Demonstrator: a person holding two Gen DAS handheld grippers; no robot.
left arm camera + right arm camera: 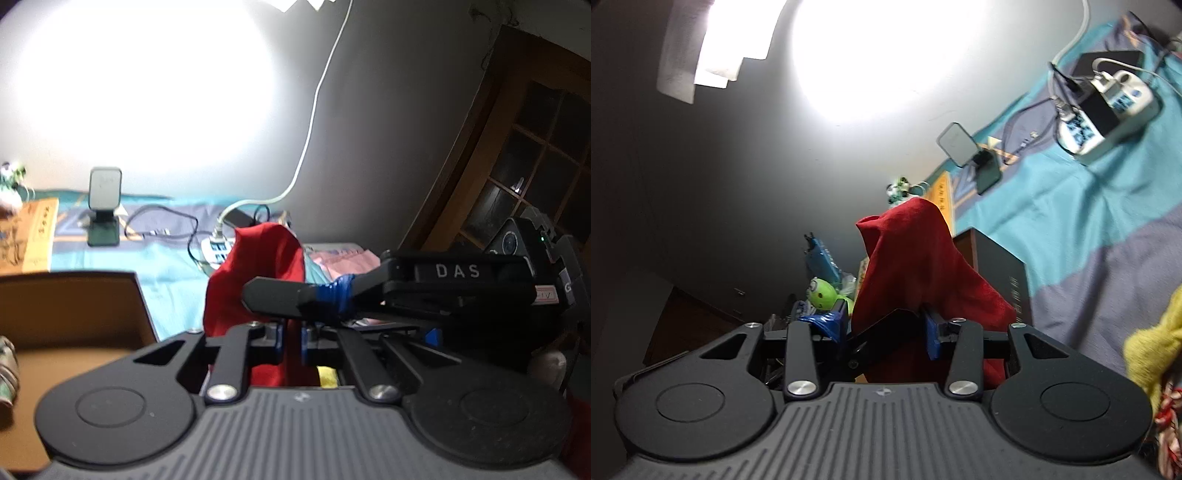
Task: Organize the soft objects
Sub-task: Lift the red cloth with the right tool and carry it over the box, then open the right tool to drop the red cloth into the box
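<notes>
A red cloth (255, 269) hangs bunched between both grippers, lifted above the bed. My left gripper (292, 341) is shut on its lower part. The right gripper's black finger with blue tape (295, 295) crosses in front of the cloth from the right. In the right wrist view the red cloth (916, 266) rises in a peak, and my right gripper (886, 328) has its blue pads around the cloth, with the left gripper's black finger lying between them. An open cardboard box (74, 317) sits at the left, and shows as a dark box (1001, 273) behind the cloth.
The bed has a teal and grey cover (1071, 221). On it are a power strip with cables (1108, 107), a phone stand (104, 206), pink cloth (343, 262) and yellow knit fabric (1156, 347). A green toy (822, 293) lies at the left. A wooden door (517, 147) stands at the right.
</notes>
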